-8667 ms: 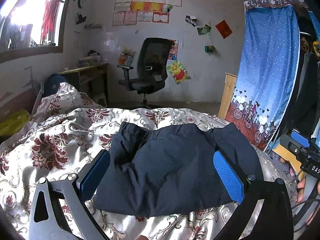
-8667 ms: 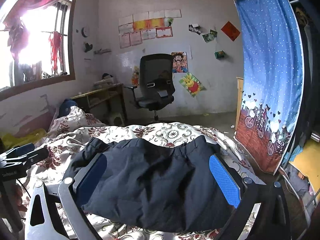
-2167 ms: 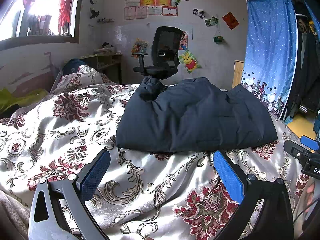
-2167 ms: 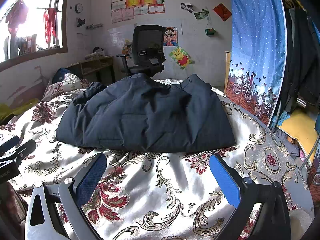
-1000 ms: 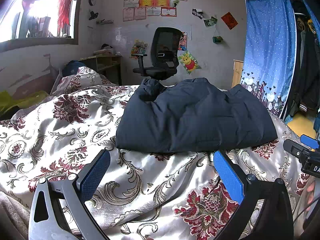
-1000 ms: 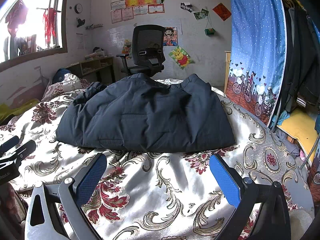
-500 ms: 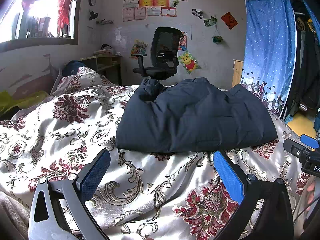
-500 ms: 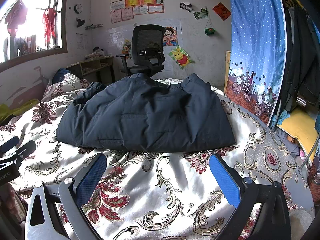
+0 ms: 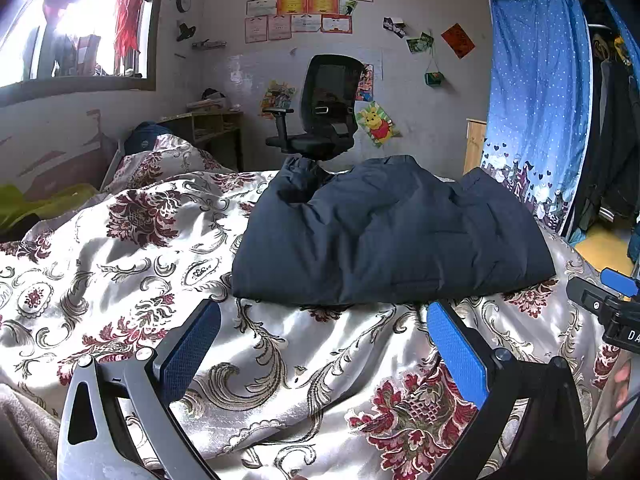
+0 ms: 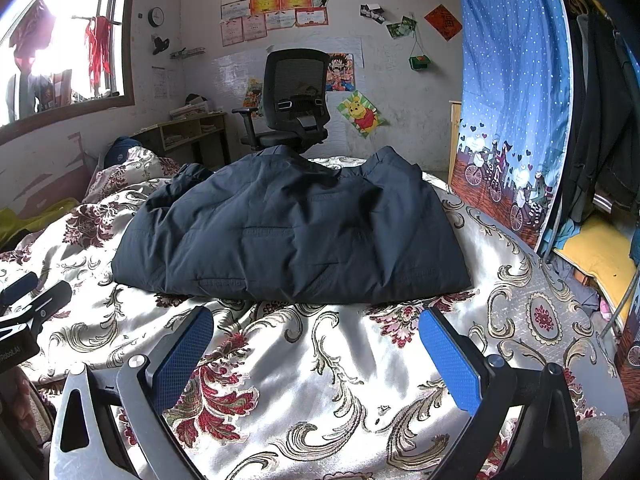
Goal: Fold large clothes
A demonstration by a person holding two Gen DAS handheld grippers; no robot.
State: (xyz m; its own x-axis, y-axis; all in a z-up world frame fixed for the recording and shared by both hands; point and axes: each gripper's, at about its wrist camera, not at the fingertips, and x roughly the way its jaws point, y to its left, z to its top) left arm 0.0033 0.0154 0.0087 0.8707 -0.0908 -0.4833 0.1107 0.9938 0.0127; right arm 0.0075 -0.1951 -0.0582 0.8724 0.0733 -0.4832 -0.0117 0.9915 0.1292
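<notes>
A dark navy padded jacket lies folded in a thick bundle on the floral bedspread; it also shows in the right wrist view. My left gripper is open and empty, held back from the jacket's near edge, above the bedspread. My right gripper is open and empty too, in front of the jacket's near edge and apart from it. Each gripper shows at the other view's edge: the right gripper and the left gripper.
A black office chair and a wooden desk stand beyond the bed. A blue curtain hangs at the right with dark clothes behind it. A yellow cushion lies by the bed's right side. A window is at the left.
Over 8.7 seconds both grippers have pulled back from over the jacket to the near side of the bed. In the last second nothing has visibly moved.
</notes>
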